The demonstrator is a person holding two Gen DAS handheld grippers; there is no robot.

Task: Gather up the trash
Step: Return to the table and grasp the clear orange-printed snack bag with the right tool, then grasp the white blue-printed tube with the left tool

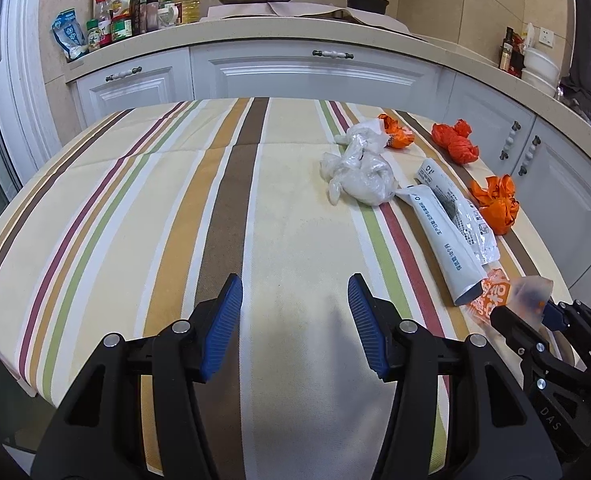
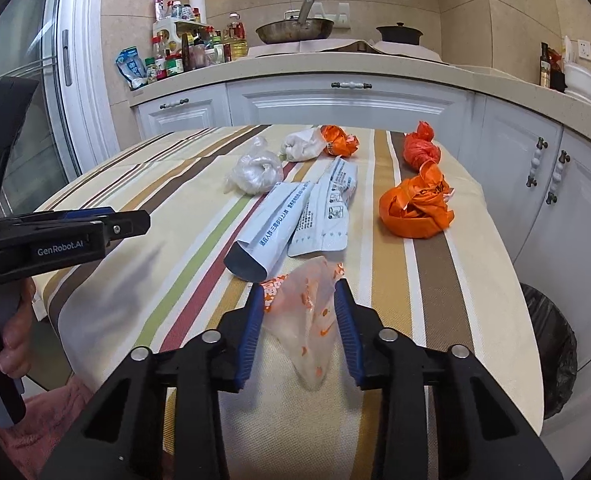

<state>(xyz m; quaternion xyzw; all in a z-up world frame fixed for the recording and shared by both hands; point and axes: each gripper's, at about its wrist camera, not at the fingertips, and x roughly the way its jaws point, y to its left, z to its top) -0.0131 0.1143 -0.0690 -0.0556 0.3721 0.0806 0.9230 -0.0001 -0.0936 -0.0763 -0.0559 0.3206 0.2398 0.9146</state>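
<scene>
My right gripper (image 2: 299,332) pinches the clear orange-printed wrapper (image 2: 309,320); only its view shows the bin (image 2: 551,360) right of my fingers. My left gripper (image 1: 295,320) gapes, holding nothing.

Bin (image 2: 551,344) mostly behind the table edge (image 2: 507,280); wrapper print (image 2: 327,208) too small to read
</scene>
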